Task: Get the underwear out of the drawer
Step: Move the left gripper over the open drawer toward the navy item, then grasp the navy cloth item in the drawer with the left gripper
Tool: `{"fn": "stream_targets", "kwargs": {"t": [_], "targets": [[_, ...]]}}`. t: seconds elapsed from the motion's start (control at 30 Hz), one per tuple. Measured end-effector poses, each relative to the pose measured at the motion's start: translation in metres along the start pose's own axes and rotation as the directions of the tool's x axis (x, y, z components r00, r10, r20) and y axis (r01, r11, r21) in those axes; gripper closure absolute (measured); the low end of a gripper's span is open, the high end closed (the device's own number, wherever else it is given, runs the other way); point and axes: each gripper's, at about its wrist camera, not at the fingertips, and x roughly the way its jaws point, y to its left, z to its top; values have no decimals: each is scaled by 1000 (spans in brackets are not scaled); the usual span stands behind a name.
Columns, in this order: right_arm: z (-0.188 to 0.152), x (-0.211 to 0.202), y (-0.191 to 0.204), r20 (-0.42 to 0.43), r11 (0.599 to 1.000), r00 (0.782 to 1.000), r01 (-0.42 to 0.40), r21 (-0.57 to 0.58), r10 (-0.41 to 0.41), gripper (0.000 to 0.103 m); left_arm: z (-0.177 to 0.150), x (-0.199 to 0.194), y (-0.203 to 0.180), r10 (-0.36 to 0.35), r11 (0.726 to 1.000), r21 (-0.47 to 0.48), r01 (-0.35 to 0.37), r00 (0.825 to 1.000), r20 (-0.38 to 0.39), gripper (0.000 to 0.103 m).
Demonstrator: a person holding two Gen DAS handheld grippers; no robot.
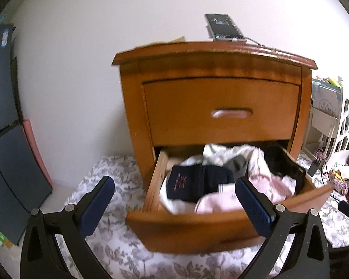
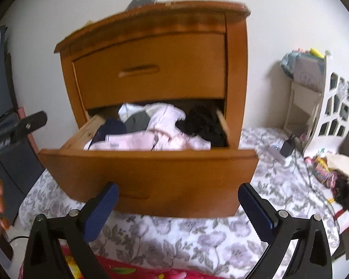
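1. No text could be read with certainty in either view.
2. The navy garment [image 1: 193, 181] in the open drawer [image 1: 197, 230] bore a small red emblem, without legible letters.
3. The dark box [image 1: 0, 79] at the left edge carried a small blue sticker, too blurred to read.
4. The white box [image 1: 325, 102] at the right showed faint, illegible printing.

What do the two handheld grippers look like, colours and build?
Both match. The left gripper and right gripper each have two black angular arms with silver pivot bolts, ending in dark blue, finely textured pads on the jaws. No cables or sleeves show.
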Motion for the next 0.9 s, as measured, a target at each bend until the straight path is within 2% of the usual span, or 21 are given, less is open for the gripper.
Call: {"fn": "stream_targets", "kwargs": {"t": [0.17,0.23,0.33,0.5,0.6,0.8,0.9], "targets": [[0,2,-4,-1,1000,1000,10,23,-10,0,28,14,-10,-31,999,34,31,999,-8,0],[-1,3,-4,0,1000,1000,6,22,-6,0,38,28,-12,-52,998,38,54,998,-47,0],[-4,4,-3,-9,1000,1000,-23,11,23,0,48,47,-14,-44,998,42,48,994,-98,0],[-7,13,-9,-51,999,998,-24,42,27,0,58,82,-14,-33,997,59,46,977,-209,0],[-7,16,-12,-66,998,998,-19,61,23,0,59,99,-16,-27,997,62,46,960,-277,0],[-8,21,-11,-92,998,995,-28,56,33,0,51,136,-20,-52,999,-17,50,908,-416,0],[-9,24,-12,-106,997,994,-33,63,39,0,44,150,-30,-52,999,-13,52,885,-463,0]]}}
